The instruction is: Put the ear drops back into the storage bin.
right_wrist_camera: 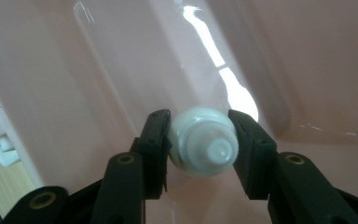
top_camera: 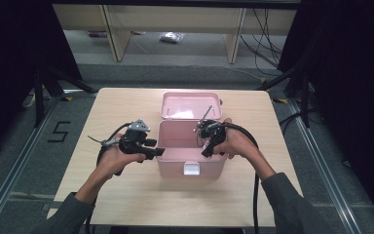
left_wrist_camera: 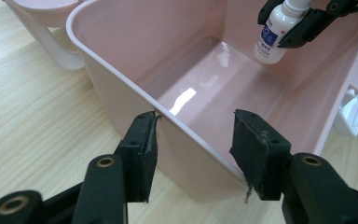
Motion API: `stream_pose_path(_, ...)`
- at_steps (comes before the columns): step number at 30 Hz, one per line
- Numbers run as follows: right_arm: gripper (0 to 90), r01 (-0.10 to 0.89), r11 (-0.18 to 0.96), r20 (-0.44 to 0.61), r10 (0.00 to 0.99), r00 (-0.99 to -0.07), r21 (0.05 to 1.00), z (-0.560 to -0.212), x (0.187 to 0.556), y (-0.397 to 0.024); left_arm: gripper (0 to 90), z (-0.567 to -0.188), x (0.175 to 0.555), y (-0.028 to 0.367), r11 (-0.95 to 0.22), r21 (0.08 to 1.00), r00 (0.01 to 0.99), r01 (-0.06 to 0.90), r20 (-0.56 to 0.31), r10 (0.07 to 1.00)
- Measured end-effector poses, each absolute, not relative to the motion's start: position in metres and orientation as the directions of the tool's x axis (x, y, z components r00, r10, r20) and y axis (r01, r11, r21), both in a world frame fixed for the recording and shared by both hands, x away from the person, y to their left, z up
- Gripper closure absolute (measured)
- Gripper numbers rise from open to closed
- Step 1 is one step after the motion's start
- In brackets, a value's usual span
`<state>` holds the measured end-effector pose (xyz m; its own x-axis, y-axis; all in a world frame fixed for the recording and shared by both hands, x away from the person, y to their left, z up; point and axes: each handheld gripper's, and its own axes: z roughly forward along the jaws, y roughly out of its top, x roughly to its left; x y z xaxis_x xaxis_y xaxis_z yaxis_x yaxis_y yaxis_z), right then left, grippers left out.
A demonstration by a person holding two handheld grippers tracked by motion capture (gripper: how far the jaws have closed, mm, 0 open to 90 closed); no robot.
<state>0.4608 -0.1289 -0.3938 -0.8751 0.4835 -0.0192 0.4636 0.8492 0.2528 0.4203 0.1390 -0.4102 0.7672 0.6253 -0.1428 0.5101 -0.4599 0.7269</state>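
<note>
Two grippers, one bottle (right_wrist_camera: 203, 142), one box (top_camera: 190, 146)

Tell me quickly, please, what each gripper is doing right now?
Left gripper: open, straddling the pink box wall.
Right gripper: shut on the small white bottle.

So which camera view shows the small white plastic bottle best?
The left gripper view: the small white plastic bottle shows side-on with its blue label, held over the pink plastic box. The right gripper view shows its cap end between the jaws; in the high view I cannot make it out.

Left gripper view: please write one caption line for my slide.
Open left gripper straddles the pink box wall while the right gripper holds a white bottle inside.
</note>
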Motion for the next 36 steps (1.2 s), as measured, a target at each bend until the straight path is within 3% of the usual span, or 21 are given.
stream_pose_path(36, 60.5, 0.441, 0.871, -0.016, 0.455, -0.891, 0.217, -0.411, 0.461, -0.119, 50.4, -0.41, 0.42, 0.139, -0.46, 0.726, 0.766, 0.512, -0.143, 0.626)
